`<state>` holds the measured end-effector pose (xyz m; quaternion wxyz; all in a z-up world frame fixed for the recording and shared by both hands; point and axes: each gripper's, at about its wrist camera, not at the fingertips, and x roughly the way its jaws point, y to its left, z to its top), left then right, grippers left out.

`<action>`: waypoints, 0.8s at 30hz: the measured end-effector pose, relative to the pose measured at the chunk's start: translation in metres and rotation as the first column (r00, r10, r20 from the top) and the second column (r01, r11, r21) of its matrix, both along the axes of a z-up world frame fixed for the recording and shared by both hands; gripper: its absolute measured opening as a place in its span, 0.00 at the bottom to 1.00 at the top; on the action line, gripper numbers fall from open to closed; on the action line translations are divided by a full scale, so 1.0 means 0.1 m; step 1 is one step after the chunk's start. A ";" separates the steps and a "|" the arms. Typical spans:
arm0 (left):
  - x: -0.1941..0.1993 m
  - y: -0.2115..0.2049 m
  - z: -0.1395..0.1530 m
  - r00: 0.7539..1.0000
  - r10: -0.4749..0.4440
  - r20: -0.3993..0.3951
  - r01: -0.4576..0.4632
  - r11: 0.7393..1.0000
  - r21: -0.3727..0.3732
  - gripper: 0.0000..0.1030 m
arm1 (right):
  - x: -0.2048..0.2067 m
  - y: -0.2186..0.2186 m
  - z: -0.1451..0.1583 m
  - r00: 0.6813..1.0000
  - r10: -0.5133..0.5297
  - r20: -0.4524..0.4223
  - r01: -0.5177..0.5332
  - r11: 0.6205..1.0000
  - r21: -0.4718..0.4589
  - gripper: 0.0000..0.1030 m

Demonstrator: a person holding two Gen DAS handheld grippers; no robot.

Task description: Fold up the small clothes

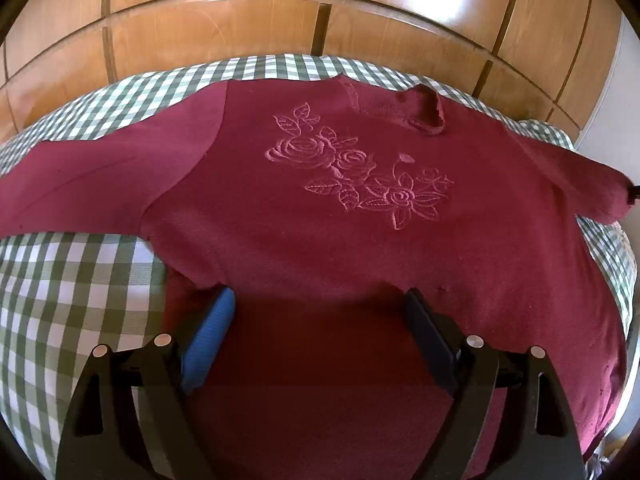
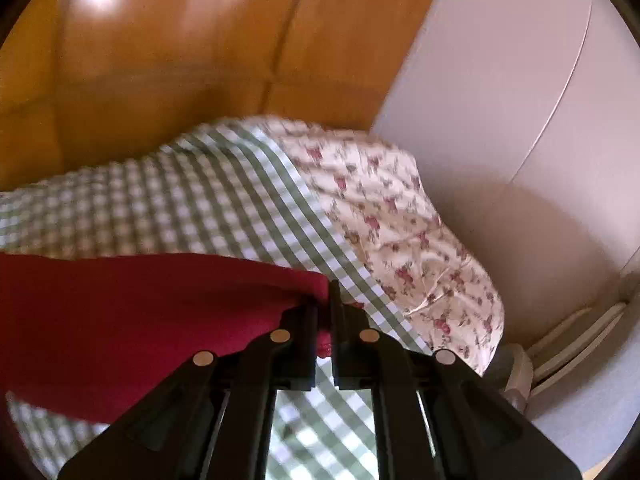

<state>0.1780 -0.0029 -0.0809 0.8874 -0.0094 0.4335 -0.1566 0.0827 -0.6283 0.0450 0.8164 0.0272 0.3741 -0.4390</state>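
A wooden panelled wardrobe (image 1: 280,12) rises behind the bed, and a white wall (image 2: 500,100) stands off its right side. A flowered sheet (image 2: 400,240) hangs over the bed's right edge beside the green checked bedspread (image 1: 72,288). The maroon sweatshirt (image 1: 320,220), with embroidered roses (image 1: 360,172), lies spread front-up across the bedspread. The left hand-held gripper (image 1: 320,312) hovers low over its hem, jaws wide apart, holding nothing. The right hand-held gripper (image 2: 325,300) is clamped on a sleeve end (image 2: 312,284) near the right edge.
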 end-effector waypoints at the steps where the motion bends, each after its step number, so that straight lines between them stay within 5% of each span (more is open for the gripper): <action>1: 0.00 0.00 0.00 1.000 0.000 0.000 0.000 1.000 0.003 0.82 | 0.05 -0.07 -0.10 1.000 -0.008 -0.012 0.008 1.000 0.025 0.12; 2: 0.00 -0.01 0.00 1.000 0.000 0.000 0.000 1.000 0.005 0.82 | 0.09 -0.11 -0.18 0.999 -0.022 -0.023 0.023 0.999 0.036 0.20; 4: 0.01 -0.01 0.00 1.000 -0.001 -0.001 0.001 1.000 0.007 0.82 | 0.07 -0.14 -0.29 0.999 -0.054 -0.003 0.054 0.997 0.054 0.64; 8: 0.01 -0.01 0.00 1.000 -0.005 -0.002 0.005 1.000 0.004 0.84 | -0.26 0.02 -0.38 0.981 -0.060 0.186 0.016 0.973 0.228 0.69; 10: 0.02 -0.01 -0.01 1.000 -0.005 -0.002 0.005 1.000 0.003 0.84 | -0.47 0.13 -0.53 0.941 -0.070 0.330 -0.090 0.890 0.446 0.69; 12: 0.02 -0.01 -0.01 1.000 -0.007 -0.003 0.007 1.000 0.005 0.85 | -0.54 0.25 -0.78 0.912 -0.084 0.402 -0.189 0.782 0.593 0.68; 17: 0.02 -0.02 -0.01 1.000 -0.008 -0.001 0.008 1.000 0.011 0.85 | -0.36 0.20 -1.07 0.873 -0.151 0.464 -0.220 0.727 0.650 0.67; 18: 0.02 -0.02 -0.01 1.000 -0.007 0.000 0.007 1.000 0.012 0.85 | -0.29 0.12 -1.12 0.871 -0.179 0.457 -0.194 0.729 0.656 0.62; 20: 0.02 -0.02 -0.01 1.000 -0.007 0.001 0.007 1.000 0.013 0.85 | -0.19 -0.02 -1.10 0.886 -0.195 0.421 -0.137 0.757 0.639 0.37; 21: 0.02 -0.02 -0.01 1.000 -0.008 0.000 0.008 1.000 0.012 0.85 | -0.16 -0.06 -1.07 0.896 -0.200 0.397 -0.111 0.765 0.634 0.08; 23: 0.02 -0.02 -0.01 1.000 -0.008 0.000 0.008 1.000 0.011 0.85 | -0.21 -0.09 -0.92 0.888 -0.192 0.418 -0.120 0.782 0.612 0.08; 24: 0.02 -0.01 -0.01 1.000 -0.008 0.000 0.008 1.000 0.010 0.85 | -0.27 -0.02 -0.70 0.877 -0.146 0.458 -0.137 0.837 0.530 0.08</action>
